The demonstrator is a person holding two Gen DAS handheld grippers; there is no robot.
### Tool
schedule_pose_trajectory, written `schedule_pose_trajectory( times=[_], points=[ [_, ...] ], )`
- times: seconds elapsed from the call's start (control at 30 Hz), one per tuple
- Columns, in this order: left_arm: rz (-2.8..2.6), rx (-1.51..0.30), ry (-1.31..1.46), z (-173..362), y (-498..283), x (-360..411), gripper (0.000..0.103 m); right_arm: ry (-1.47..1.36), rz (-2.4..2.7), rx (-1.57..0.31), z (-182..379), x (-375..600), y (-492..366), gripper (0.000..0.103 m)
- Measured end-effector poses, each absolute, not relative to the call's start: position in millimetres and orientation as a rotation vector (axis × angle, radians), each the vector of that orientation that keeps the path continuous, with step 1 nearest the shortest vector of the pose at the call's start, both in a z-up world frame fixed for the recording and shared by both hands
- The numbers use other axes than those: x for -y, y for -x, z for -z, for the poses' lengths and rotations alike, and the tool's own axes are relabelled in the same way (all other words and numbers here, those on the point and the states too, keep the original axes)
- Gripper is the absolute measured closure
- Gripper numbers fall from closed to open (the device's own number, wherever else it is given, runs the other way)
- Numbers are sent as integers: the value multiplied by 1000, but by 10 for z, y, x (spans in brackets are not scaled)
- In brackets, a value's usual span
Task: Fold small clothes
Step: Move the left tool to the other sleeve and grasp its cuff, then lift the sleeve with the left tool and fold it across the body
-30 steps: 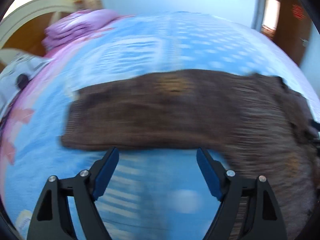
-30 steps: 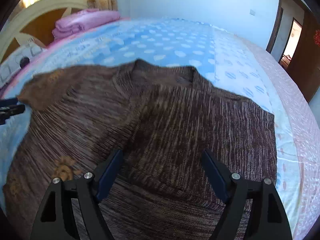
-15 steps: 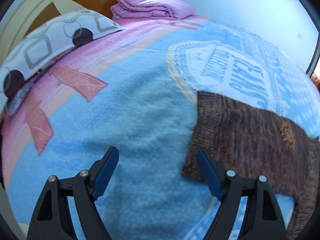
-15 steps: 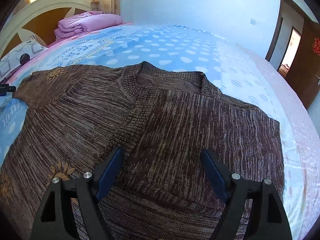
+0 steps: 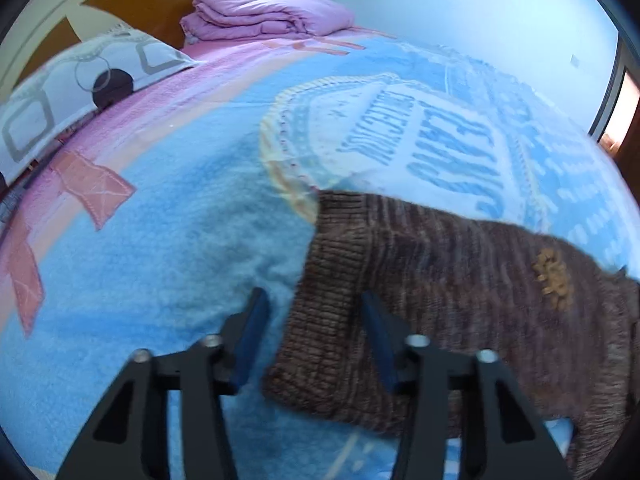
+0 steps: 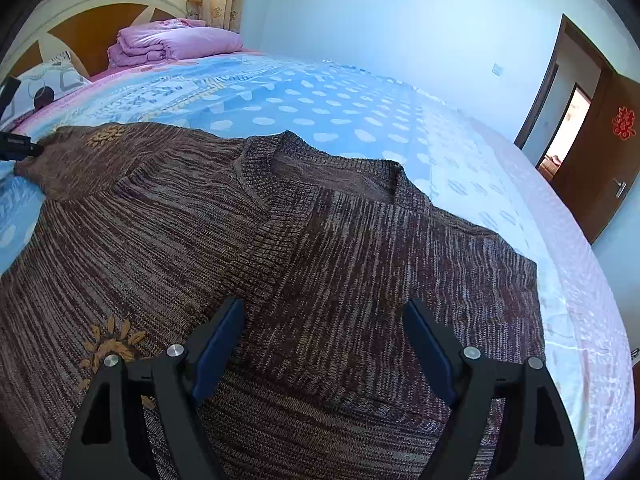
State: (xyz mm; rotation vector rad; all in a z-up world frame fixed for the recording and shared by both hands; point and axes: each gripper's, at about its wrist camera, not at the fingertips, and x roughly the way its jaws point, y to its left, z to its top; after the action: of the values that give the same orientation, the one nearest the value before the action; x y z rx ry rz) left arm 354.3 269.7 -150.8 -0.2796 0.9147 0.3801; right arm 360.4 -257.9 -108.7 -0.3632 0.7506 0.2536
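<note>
A brown knitted sweater [image 6: 320, 248] lies flat on the blue bed blanket [image 6: 320, 100], neck away from me, its right sleeve folded over the body. Its left sleeve stretches out to the left and ends in a ribbed cuff [image 5: 324, 312]. My left gripper [image 5: 314, 320] is partly closed with its jaws on either side of that cuff, not pressed together. It shows at the left edge of the right wrist view [image 6: 18, 146]. My right gripper [image 6: 324, 332] is open and empty just above the sweater's chest.
A folded purple quilt [image 5: 268, 14] and a patterned pillow [image 5: 76, 84] lie by the wooden headboard [image 6: 80, 16]. The blue blanket [image 5: 160, 240] spreads left of the cuff. A brown door [image 6: 600, 152] stands at far right.
My left gripper has swung left along the sleeve to its cuff, moved over it, and its jaws have narrowed around the cuff. My right gripper has stayed over the chest, open.
</note>
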Motion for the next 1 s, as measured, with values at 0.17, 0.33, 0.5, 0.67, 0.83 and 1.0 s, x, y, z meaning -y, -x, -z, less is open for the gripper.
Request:
schedule_pose_trajectory(
  times=[0.17,0.33,0.5,0.67,0.83,1.0],
  points=[
    [-298,-915,306,1489,-3565,-2642,93,365,-252,-748,1087,2584,-3598,21],
    [-333,-909,335,1520,-3596,-2672,83,369,-248,-743,1082,2588,-3596,21],
    [-263,-907,329,1471,-3596,-2628,95,360,-252,-746,1081,2586,-3596,21],
    [-234,-846,383,1236,-3525,-2626,95,341,-255,-756,1087,2603,-3615,19],
    [-153,-810,495,946,-3487,-2560,96,333,-257,-757,1092,2606,-3617,19],
    [-88,-774,518,662,-3484,-2312,96,328,-257,-756,1094,2608,-3615,19]
  ],
)
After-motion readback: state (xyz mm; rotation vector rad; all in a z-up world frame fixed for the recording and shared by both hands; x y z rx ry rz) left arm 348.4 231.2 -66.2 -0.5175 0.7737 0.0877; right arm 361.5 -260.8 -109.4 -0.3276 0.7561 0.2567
